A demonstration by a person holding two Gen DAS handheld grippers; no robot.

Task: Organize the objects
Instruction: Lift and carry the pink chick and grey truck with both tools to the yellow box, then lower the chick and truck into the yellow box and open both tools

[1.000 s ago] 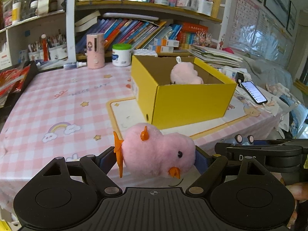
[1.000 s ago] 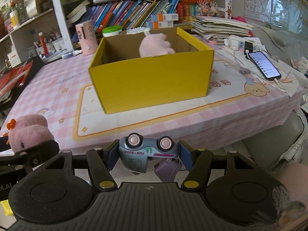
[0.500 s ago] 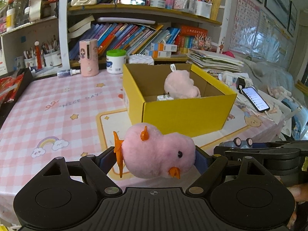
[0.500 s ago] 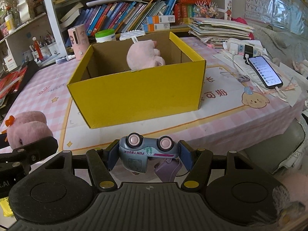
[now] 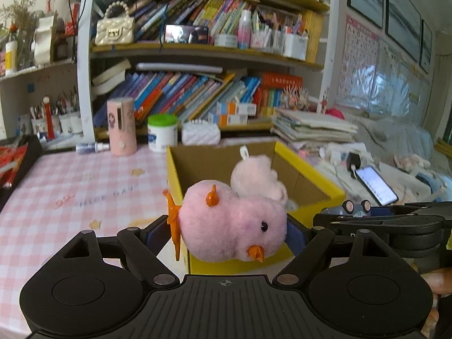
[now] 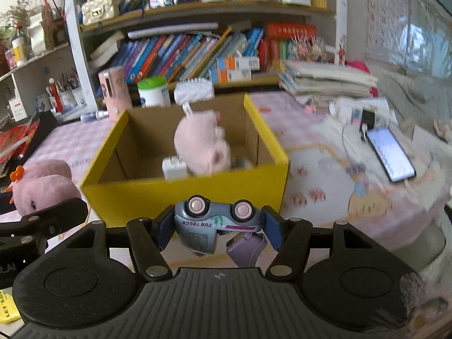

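My left gripper is shut on a pink plush chick with orange beak and comb, held in front of the near wall of the open yellow cardboard box. My right gripper is shut on a small blue toy truck, upside down with its pink wheels up, just before the box's front wall. Inside the box lie a pale pink plush toy and a white charger plug. The chick also shows at the left in the right wrist view.
The box stands on a pink checked table. A phone lies on the right with cables. A pink cylinder, a green-lidded jar and a white pouch stand behind the box. Bookshelves fill the back.
Both grippers have moved forward and up toward the box with their toys still held. The box now looks larger and its inside shows more.
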